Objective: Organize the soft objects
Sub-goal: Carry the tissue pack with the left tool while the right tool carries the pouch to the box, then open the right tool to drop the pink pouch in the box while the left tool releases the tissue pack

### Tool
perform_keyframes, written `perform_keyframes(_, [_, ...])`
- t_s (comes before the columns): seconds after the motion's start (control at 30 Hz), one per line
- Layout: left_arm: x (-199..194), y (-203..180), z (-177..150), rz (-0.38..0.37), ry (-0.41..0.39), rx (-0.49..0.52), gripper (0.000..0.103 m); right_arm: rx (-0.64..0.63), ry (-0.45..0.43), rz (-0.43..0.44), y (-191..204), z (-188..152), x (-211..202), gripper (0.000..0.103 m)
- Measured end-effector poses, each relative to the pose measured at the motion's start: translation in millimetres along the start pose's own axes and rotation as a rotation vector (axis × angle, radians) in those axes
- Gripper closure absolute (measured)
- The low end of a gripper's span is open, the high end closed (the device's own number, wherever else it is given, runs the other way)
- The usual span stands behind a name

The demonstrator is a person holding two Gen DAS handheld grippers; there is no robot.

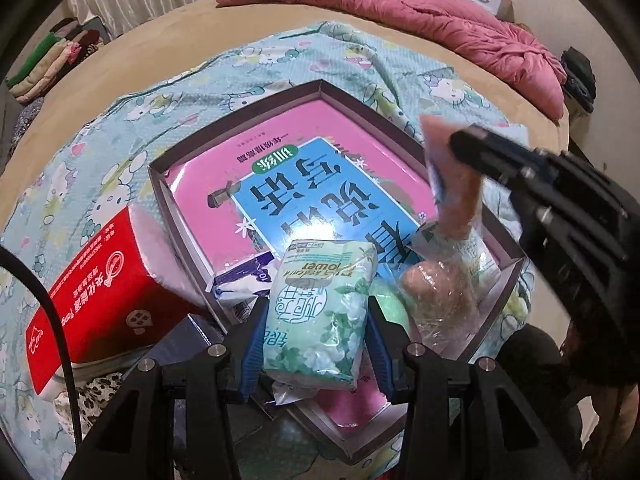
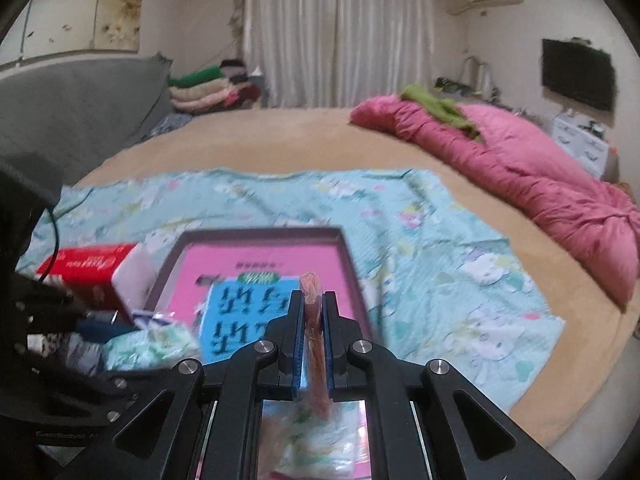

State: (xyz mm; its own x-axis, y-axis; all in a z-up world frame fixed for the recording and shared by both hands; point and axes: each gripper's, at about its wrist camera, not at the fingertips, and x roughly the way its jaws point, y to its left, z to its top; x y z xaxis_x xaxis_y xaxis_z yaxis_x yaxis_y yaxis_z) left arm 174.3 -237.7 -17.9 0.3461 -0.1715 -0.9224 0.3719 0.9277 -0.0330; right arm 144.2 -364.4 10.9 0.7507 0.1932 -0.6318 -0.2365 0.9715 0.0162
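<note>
Left wrist looks steeply down, close on the tray [image 1: 188, 216]; right looks shallower across it.

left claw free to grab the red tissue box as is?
Probably not: the left claw is already shut on the green tissue pack. The red tissue box sits unobstructed beside the tray, but the pack must go first.

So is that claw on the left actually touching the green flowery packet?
Touching. In the left wrist view, the left gripper has its blue-padded jaws pressed against both sides of the green floral tissue pack, holding it over the tray.
</note>
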Motion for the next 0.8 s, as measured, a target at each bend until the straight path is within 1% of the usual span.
perform_keyframes(0.1, [3, 2, -1, -0.016, 0.016, -0.004, 0.057, 0.049, 0.02, 0.071, -2, -2, 5, 0.095])
perform_keyframes(0.2, [3, 2, 1, -0.019, 0.024, 0.016, 0.057, 0.115, 0.039, 0.135, -5, -3, 10, 0.095])
perform_keyframes(0.4, [8, 6, 5, -0.046, 0.042, 0.018, 0.057, 0.15, 0.074, 0.231, -2, -9, 16, 0.094])
perform_keyframes(0.5, [9, 5, 7, -0.051, 0.047, 0.044, 0.057, 0.17, 0.095, 0.277, -2, -11, 20, 0.093])
perform_keyframes(0.67, [13, 5, 8, -0.059, 0.059, 0.057, 0.057, 0.194, 0.146, 0.322, -3, -16, 30, 0.091])
perform_keyframes(0.8, [15, 2, 9, -0.054, 0.07, 0.086, 0.056, 0.25, 0.189, 0.346, -10, -22, 37, 0.087])
